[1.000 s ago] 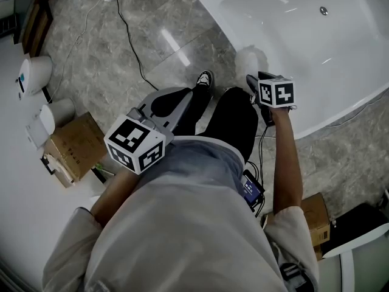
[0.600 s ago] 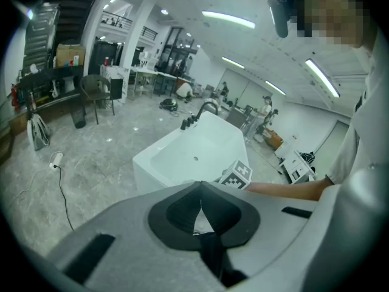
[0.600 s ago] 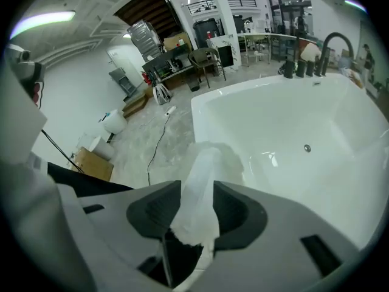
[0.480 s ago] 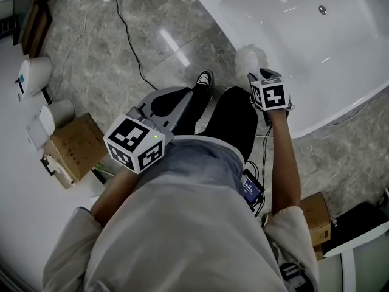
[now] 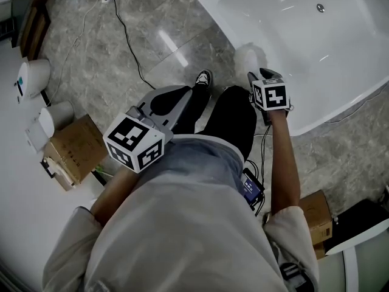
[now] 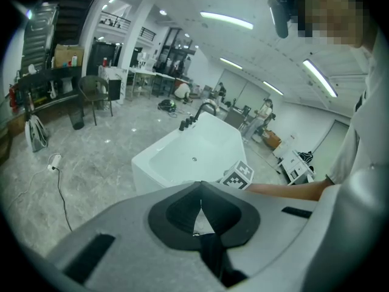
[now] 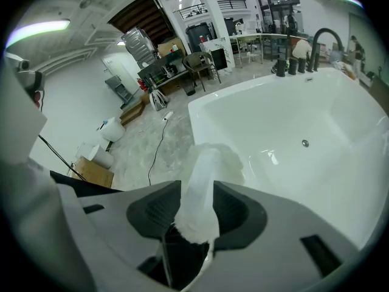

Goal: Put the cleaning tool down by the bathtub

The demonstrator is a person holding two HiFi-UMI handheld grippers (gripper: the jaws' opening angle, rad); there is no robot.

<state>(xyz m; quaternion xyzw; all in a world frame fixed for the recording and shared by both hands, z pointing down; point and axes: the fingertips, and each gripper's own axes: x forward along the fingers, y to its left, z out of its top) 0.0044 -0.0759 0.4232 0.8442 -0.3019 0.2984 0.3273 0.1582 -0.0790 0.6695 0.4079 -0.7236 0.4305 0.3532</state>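
A grey marbled stone floor (image 5: 152, 35) fills the head view. At 1 to 2 o'clock on it stands a glossy white bathtub (image 5: 316, 47), angular in outline, with a round metal drain (image 5: 320, 7) in its basin; the tub also shows ahead in the left gripper view (image 6: 182, 157) and fills the right half of the right gripper view (image 7: 316, 120). The person (image 5: 182, 224), in a pale shirt and dark trousers, stands at the centre, just beside the tub's near corner. A brown cardboard box (image 5: 76, 148) sits at 9 o'clock.

The left gripper (image 5: 173, 99) is held level over the person's legs, its dark pads pressed together at the tips (image 6: 200, 205). The right gripper (image 5: 254, 78), at 2 o'clock from it, clamps its jaws (image 7: 197, 208) on the pale handle of a white fluffy cleaning tool (image 7: 203, 181). The tool's fluffy head (image 5: 250, 59) lies against the tub's near rim; contact cannot be judged. A thin black cable (image 5: 127, 35) snakes across the floor at 11 o'clock.
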